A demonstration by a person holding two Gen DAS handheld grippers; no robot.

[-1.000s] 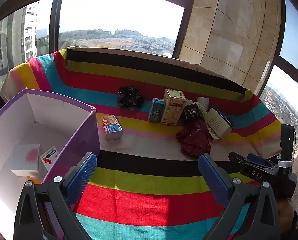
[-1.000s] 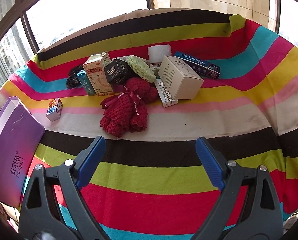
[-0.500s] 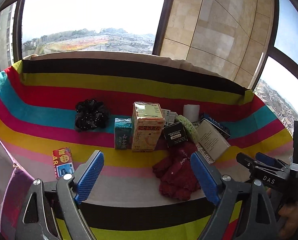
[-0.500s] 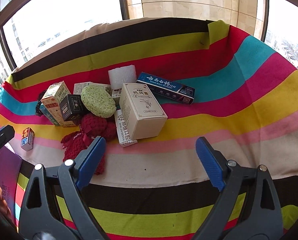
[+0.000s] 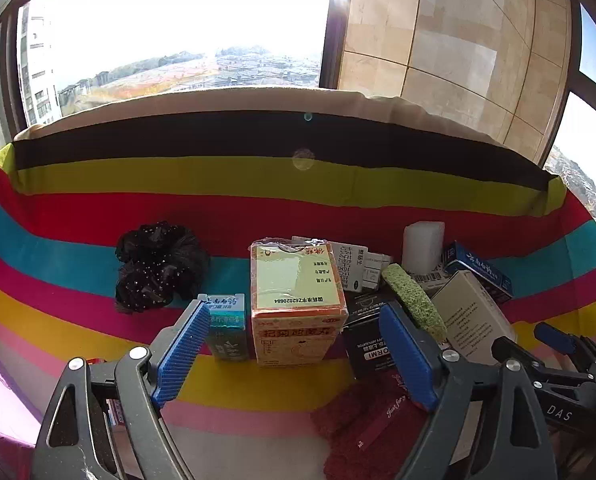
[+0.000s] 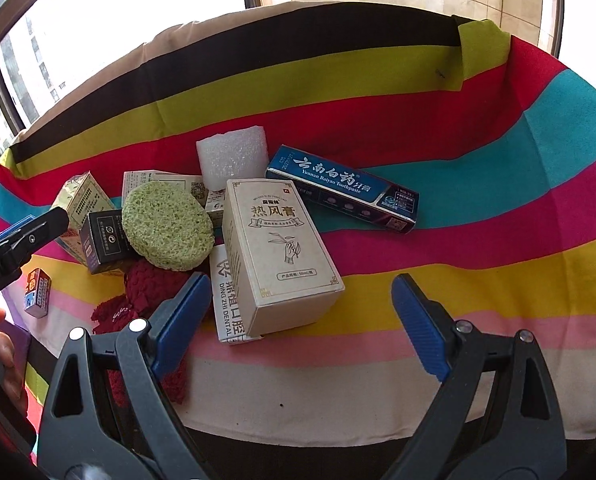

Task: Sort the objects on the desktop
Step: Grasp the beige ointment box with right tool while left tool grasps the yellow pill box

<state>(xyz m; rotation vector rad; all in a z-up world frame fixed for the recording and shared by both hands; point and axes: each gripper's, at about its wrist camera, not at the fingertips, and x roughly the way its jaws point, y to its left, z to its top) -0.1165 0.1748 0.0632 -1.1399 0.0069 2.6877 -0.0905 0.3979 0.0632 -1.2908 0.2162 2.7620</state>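
Stock on my striped cloth (image 6: 497,208), still unsorted and clustered together:
- orange-and-yellow box (image 5: 298,300), upright, with the teal box (image 5: 226,326) just beside it;
- black scrunchie (image 5: 158,266), apart at the far left;
- black box (image 6: 104,242), touching the green sponge disc (image 6: 166,226) that leans over it;
- cream box (image 6: 278,256), lying on a white dental carton (image 6: 228,300);
- blue toothpaste carton (image 6: 341,188), behind the cream box;
- white foam block (image 6: 232,156), upright at the back;
- dark red knitted cloth (image 5: 369,416), nearest me;
- small red-and-blue box (image 6: 38,292), alone at the left edge.

Left gripper (image 5: 294,354): jaws closing, nothing between the pads yet; the orange-and-yellow box and teal box sit beyond them, so I judge one of those is next.

Right gripper (image 6: 301,324): jaws spread wide, holding nothing; the cream box stands just ahead of them.

Progress, as I judge it: most of the pile remains. A purple edge (image 5: 2,412) at the lower left may be the receiving bin, though I cannot see into it from here.
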